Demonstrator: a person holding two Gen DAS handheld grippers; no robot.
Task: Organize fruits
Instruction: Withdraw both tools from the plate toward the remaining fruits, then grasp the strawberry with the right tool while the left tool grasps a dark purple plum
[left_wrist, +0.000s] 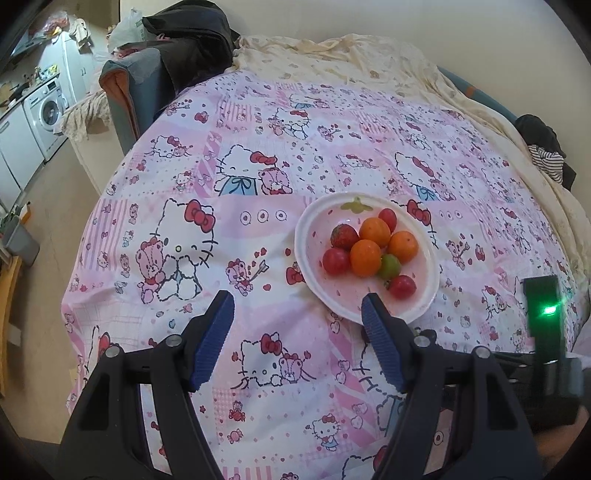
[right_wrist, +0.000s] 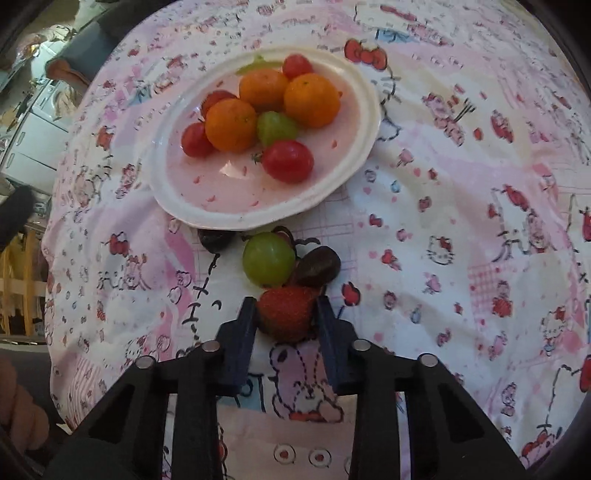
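A white and pink plate (left_wrist: 325, 288) (right_wrist: 192, 206) lies on the Hello Kitty cloth and holds three oranges (right_wrist: 231, 125), red cherry tomatoes (right_wrist: 288, 160), a green grape (right_wrist: 275, 127) and a strawberry (left_wrist: 343, 236). My right gripper (right_wrist: 286, 314) is shut on a strawberry (right_wrist: 286, 314) just in front of the plate. Beside it on the cloth lie a green grape (right_wrist: 267, 258) and two dark grapes (right_wrist: 317, 266). My left gripper (left_wrist: 297, 339) is open and empty, left of and below the plate; its right fingertip overlaps the plate's near rim.
The cloth (left_wrist: 258, 147) covers a bed with a cream sheet (left_wrist: 351, 62) at the far end. Dark clothes (left_wrist: 192, 44) lie on a grey chair at the back left. A washing machine (left_wrist: 46, 110) stands far left. The bed's left edge drops to the floor.
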